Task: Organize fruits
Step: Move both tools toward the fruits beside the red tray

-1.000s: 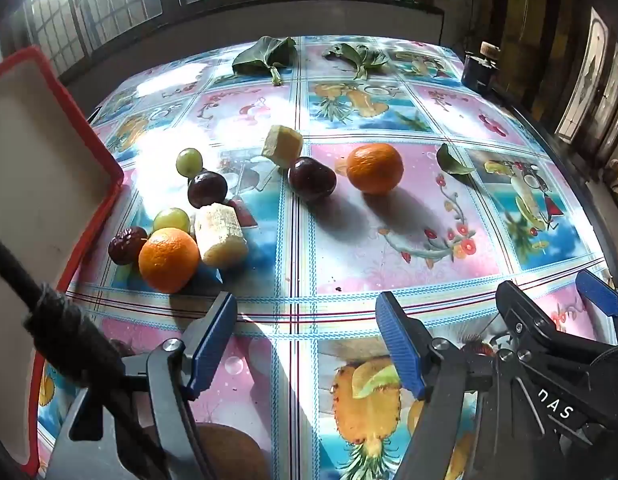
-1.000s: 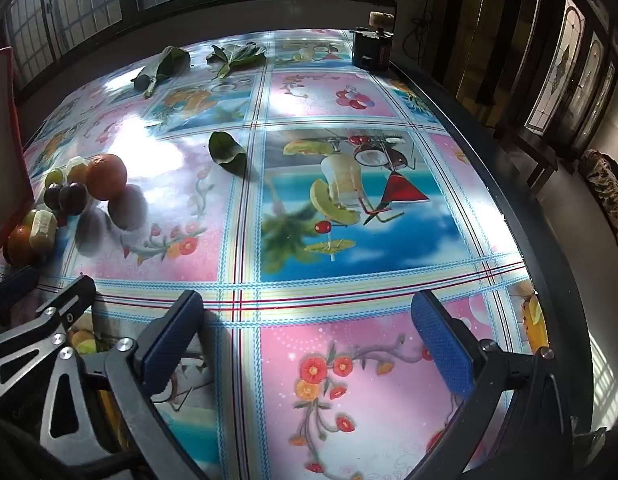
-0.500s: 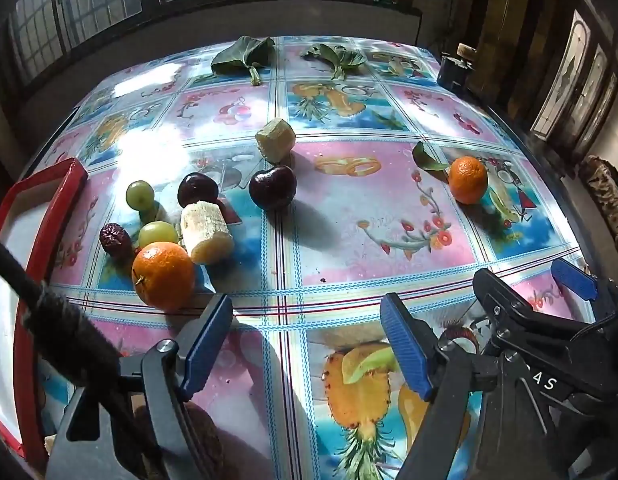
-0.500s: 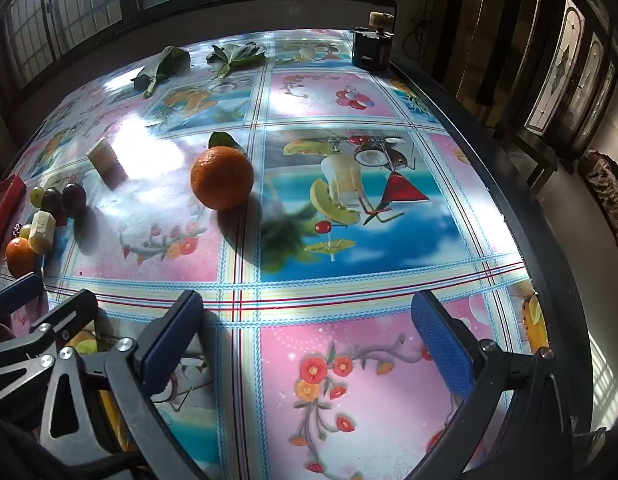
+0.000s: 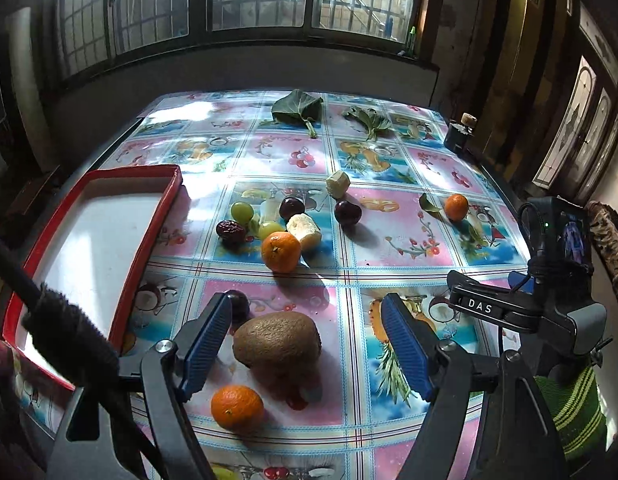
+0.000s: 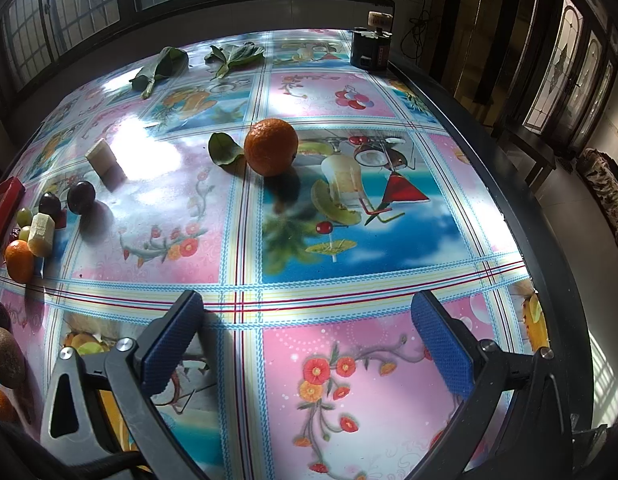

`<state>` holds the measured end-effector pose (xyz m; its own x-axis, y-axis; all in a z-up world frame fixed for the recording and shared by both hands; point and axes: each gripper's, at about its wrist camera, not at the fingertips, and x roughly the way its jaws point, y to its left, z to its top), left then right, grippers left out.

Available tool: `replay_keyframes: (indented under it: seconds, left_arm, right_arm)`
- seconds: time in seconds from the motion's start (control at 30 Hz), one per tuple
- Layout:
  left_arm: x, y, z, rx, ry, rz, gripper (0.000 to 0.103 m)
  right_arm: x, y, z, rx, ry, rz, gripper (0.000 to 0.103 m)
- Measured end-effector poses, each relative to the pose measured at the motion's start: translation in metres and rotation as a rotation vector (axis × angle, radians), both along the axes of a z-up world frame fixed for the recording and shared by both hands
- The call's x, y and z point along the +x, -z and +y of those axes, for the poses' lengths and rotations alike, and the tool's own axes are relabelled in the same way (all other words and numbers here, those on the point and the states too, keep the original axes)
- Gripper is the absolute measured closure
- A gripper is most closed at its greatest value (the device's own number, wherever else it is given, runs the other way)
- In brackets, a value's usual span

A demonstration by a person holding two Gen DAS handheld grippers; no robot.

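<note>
Left gripper (image 5: 307, 344) wide above kiwi (image 5: 277, 340), angled downward.

left gripper (image 5: 307, 338) wide, nothing gripped | kiwi (image 5: 277, 340) on surface (image 5: 389, 240) between its fingers, lower centre | orange (image 5: 237, 407) below | red tray (image 5: 89, 240) left | fruit cluster centre
</note>
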<state>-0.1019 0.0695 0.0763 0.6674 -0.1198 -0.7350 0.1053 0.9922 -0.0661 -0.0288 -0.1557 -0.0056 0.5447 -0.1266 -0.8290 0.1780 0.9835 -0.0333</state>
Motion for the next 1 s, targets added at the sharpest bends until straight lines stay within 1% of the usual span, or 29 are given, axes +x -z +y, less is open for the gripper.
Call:
replay_keyframes:
  seconds: [0.03,0.07,0.13,0.17,0.2,0.23,0.33,0.4,0.5,0.53,0.57,0.6,0.67,0.73,0.83,0.9,1.0]
  left_arm:
    - [-0.005,-0.002,0.004,0.006,-0.007,-0.005,0.026]
    - [-0.008,-0.003,0.009,0.008,-0.016,-0.003,0.026]
    - [-0.010,-0.001,0.021,0.002,-0.029,0.013,0.026]
    - [-0.011,0.001,0.026,0.000,-0.040,0.025,0.026]
    - [-0.012,0.003,0.033,-0.001,-0.046,0.037,0.026]
    - [-0.012,0.006,0.037,0.000,-0.050,0.050,0.026]
    - [-0.017,0.014,0.047,0.007,-0.069,0.072,0.026]
    - [-0.021,0.019,0.055,0.002,-0.087,0.085,0.026]
    - [-0.025,0.023,0.061,-0.010,-0.090,0.106,0.026]
    - [-0.026,0.023,0.061,-0.005,-0.090,0.103,0.026]
    - [-0.028,0.022,0.060,0.000,-0.089,0.099,0.026]
    - [-0.029,0.022,0.061,0.001,-0.086,0.095,0.026]
    - [-0.032,0.021,0.062,0.000,-0.081,0.088,0.026]
    - [-0.033,0.020,0.062,-0.002,-0.077,0.087,0.026]
    - [-0.033,0.019,0.062,0.004,-0.074,0.084,0.026]
    - [-0.033,0.021,0.062,0.006,-0.074,0.085,0.026]
    - [-0.033,0.024,0.063,0.013,-0.074,0.089,0.026]
  right_arm:
    - [-0.003,-0.005,0.005,0.012,-0.024,0.009,0.001]
    - [-0.009,-0.012,0.011,0.063,-0.036,-0.021,0.006]
    - [-0.035,-0.025,0.004,0.293,-0.014,-0.132,0.006]
    - [-0.045,-0.029,0.005,0.410,-0.034,-0.167,0.006]
    - [-0.051,-0.031,0.010,0.483,-0.064,-0.174,0.005]
    - [-0.056,-0.033,0.016,0.515,-0.092,-0.161,0.004]
    - [-0.072,-0.047,0.044,0.537,-0.191,-0.170,0.004]
    - [-0.083,-0.055,0.056,0.572,-0.226,-0.164,0.004]
    - [-0.091,-0.057,0.058,0.756,-0.268,-0.142,0.004]
    - [-0.092,-0.058,0.060,0.783,-0.271,-0.125,0.004]
    - [-0.092,-0.062,0.063,0.753,-0.267,-0.120,0.004]
    - [-0.093,-0.066,0.066,0.668,-0.244,-0.116,0.004]
    - [-0.091,-0.071,0.072,0.452,-0.179,-0.098,0.004]
    - [-0.093,-0.073,0.071,0.281,-0.113,-0.106,0.004]
    - [-0.097,-0.075,0.067,0.123,-0.063,-0.115,0.004]
    - [-0.098,-0.075,0.067,0.014,-0.023,-0.104,0.004]
    - [-0.100,-0.076,0.064,-0.074,0.018,-0.100,0.004]
